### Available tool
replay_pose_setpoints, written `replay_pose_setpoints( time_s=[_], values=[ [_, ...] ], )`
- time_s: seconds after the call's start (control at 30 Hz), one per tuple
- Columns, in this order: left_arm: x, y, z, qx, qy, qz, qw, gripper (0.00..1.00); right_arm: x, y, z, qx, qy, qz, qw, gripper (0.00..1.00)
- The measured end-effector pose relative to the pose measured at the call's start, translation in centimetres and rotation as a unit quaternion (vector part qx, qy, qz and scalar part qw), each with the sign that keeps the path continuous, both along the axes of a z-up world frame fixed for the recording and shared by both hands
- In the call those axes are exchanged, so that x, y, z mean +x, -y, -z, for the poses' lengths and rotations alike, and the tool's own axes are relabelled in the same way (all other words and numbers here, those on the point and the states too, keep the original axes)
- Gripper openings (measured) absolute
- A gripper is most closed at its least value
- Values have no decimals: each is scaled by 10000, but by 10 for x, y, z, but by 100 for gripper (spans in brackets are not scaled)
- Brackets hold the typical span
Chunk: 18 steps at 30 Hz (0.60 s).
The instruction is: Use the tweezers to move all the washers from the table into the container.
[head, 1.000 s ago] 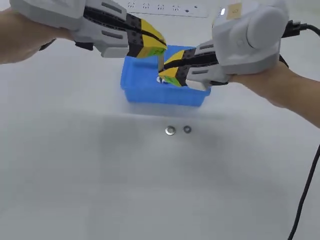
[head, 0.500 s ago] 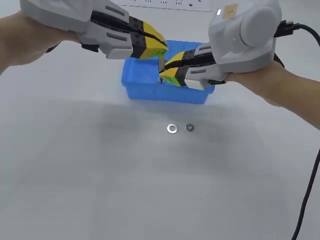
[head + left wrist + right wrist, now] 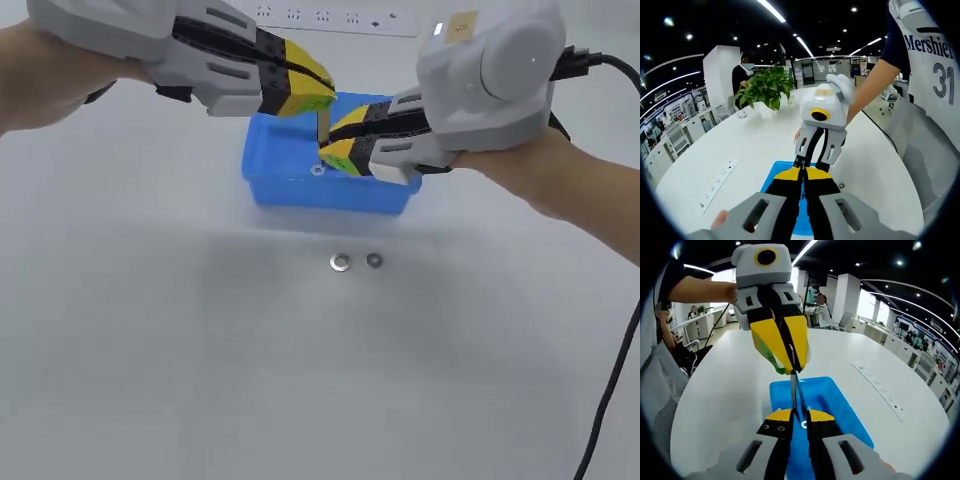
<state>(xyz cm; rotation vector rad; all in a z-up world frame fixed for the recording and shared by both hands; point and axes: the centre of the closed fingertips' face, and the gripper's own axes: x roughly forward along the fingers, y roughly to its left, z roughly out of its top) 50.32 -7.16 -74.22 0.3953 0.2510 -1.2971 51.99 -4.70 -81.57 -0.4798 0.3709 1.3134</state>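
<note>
A blue container [image 3: 300, 190] stands at the middle back of the white table. Two washers [image 3: 341, 262] [image 3: 374, 260] lie on the table just in front of it. My left gripper [image 3: 310, 90] hovers over the container, shut on the top of thin metal tweezers [image 3: 320, 125] that hang straight down. My right gripper [image 3: 330, 140] comes in from the right, its jaws shut around the tweezers' arms. A small washer [image 3: 317, 170] shows inside the container just below the tweezers' tips. In the right gripper view the tweezers [image 3: 793, 390] run between my right gripper [image 3: 799, 417], with the washer [image 3: 804, 424] beside them.
A white power strip [image 3: 330, 17] lies along the table's far edge behind the container. A black cable [image 3: 610, 380] trails down the right side. The near half of the table is open white surface. A potted plant [image 3: 765, 87] and people stand in the room beyond.
The washer at the tweezers' tips now sits a little lower, inside the container. Both grippers stay over the container. The two washers on the table have not moved.
</note>
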Motion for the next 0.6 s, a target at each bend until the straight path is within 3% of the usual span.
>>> replay_pose_setpoints(
  time_s=[0.1,0.37,0.6],
  values=[
    [-2,-1,-4,-6,51,60,10000,5,-6,0,-7,41,68,-56,10000,12],
    [-39,6,-26,23,183,325,9993,5,-38,6,-29,171,183,-290,9993,13],
    [-61,13,-35,-3,210,415,9989,5,-61,11,-39,211,238,-378,9988,14]
  ],
)
